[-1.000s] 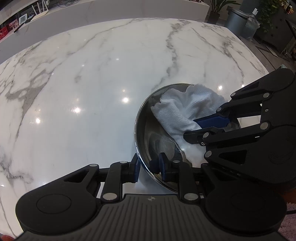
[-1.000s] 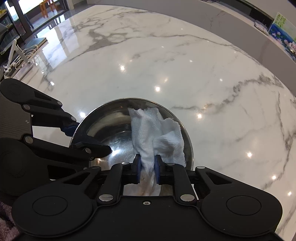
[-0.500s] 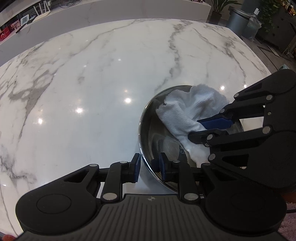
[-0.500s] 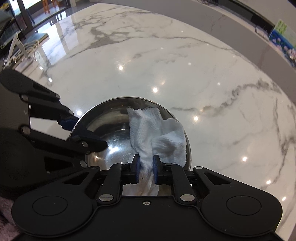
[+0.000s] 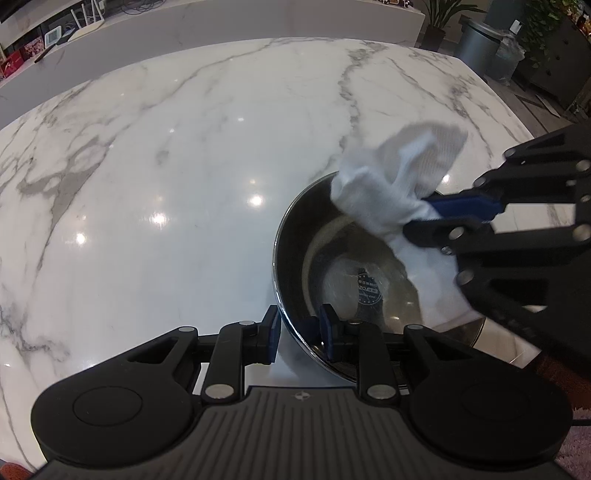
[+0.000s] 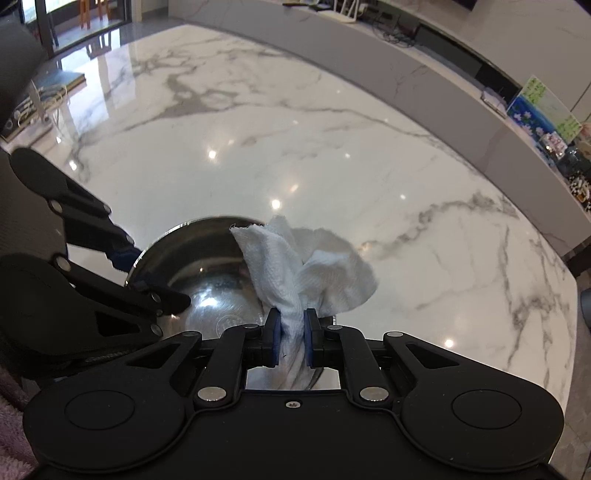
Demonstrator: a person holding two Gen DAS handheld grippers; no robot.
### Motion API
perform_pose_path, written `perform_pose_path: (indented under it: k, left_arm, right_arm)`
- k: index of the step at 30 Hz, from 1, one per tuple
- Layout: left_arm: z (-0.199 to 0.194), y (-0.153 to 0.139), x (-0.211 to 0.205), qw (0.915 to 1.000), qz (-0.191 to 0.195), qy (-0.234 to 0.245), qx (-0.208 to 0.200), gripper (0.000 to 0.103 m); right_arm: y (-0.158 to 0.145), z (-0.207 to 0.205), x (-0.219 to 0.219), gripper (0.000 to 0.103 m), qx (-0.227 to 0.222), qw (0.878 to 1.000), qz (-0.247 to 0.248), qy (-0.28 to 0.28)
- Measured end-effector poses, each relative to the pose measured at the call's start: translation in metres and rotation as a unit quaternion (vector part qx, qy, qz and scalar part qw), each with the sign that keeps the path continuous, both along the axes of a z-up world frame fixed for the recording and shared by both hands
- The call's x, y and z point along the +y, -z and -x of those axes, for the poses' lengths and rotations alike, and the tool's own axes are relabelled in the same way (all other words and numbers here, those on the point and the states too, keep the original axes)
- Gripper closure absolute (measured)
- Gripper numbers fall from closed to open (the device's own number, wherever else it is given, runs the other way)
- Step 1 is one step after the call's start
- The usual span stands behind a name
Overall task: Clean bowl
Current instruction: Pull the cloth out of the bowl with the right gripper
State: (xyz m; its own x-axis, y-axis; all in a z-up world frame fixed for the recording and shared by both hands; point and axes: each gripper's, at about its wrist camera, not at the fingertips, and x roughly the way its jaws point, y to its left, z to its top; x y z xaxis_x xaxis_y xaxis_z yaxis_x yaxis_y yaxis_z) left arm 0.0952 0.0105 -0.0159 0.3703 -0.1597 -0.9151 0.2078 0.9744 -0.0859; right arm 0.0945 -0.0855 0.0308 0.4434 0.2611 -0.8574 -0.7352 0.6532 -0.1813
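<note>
Stainless-steel round bowl sits on my white marble tabletop, rim straddled by my opening left hand-held gripper, while my right hand-held gripper clamps the crumpled white cloth above it.

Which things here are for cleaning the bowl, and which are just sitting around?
For the job:
- round shiny steel bowl
- crumpled white paper towel, pinched by the right gripper
- left gripper, fingers straddling the bowl's rim, opening

Just around:
- white marble table
- grey metal bin
- green potted plant
- colourful flower picture
</note>
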Motion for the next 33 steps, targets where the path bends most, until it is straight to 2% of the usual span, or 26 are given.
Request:
perform_pose_path:
  k: [6,13,18,28,33]
  left_arm:
    - [0.000,-0.001,0.000,1.0000,0.001,-0.007,0.000,0.081]
    - [0.002,-0.003,0.005,0.9994,0.023,-0.024,-0.011,0.081]
    - [0.003,-0.004,0.005,0.9988,0.030,-0.033,-0.021,0.078]
    - [0.001,0.003,0.003,0.9967,0.042,-0.066,-0.022,0.074]
    - [-0.001,0.002,0.003,0.9963,0.039,-0.073,-0.024,0.076]
  right_arm:
    - [-0.019,0.001,-0.010,0.093,-0.014,1.000,-0.023,0.010]
    - [-0.030,-0.007,-0.049,0.093,-0.034,0.996,-0.043,0.065]
    - [-0.009,-0.010,-0.077,0.093,-0.012,0.994,-0.050,0.097]
    - [0.036,-0.004,-0.091,0.092,0.008,0.983,-0.105,0.152]
    - [0.044,-0.001,-0.095,0.083,0.002,0.977,-0.127,0.171]
